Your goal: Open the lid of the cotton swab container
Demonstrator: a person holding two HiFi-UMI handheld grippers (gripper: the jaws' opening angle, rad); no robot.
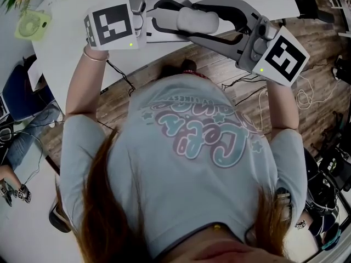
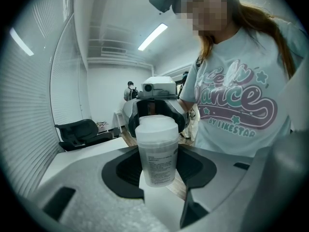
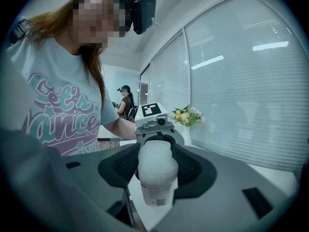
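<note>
White plastic cotton swab container (image 1: 197,21), clamped in your left gripper (image 2: 157,156) and right gripper (image 3: 157,170); its printed label (image 2: 159,167) shows only in gripper views.

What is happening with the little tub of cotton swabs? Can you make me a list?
thing: frosted white plastic cotton swab container, printed label
lid: white round plastic lid, closed
left gripper: shut on the container
right gripper: shut on the container too
pose: upright, lid on top, by the white table edge
</note>
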